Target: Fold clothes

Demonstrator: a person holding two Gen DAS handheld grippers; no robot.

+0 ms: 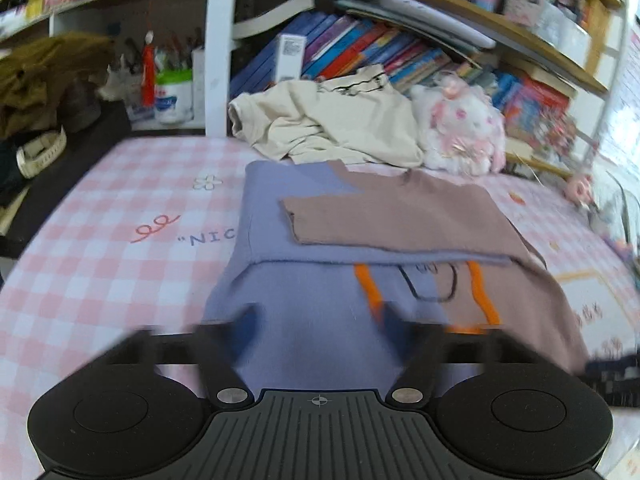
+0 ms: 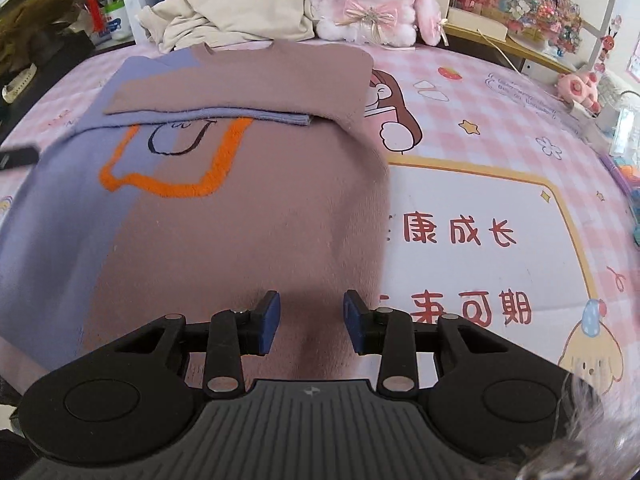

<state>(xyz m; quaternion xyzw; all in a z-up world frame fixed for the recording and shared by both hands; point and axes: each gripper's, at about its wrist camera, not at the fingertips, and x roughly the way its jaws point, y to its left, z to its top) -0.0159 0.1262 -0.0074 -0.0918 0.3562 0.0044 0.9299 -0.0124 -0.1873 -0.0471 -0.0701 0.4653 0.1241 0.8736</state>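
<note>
A sweater (image 1: pixel 280 200), lavender on one half and mauve on the other with an orange outline on the chest, lies flat on the pink checked bedsheet (image 1: pixel 100 260). Its sleeves are folded across the upper body. My left gripper (image 1: pixel 320 330) is blurred and hovers low over the lavender lower part, its blue pads apart with cloth showing between them. In the right wrist view the same sweater (image 2: pixel 240 220) fills the middle. My right gripper (image 2: pixel 312 322) sits over the mauve hem area, open, its pads (image 2: pixel 269 320) clear of the cloth.
A crumpled cream garment (image 1: pixel 340 120) and a white-pink plush rabbit (image 1: pixel 460 132) lie at the far edge of the bed. Behind them stand shelves of books (image 1: pixel 360 48). A dark olive garment (image 1: pixel 40 76) is heaped at far left. A small pink toy (image 2: pixel 580 88) sits far right.
</note>
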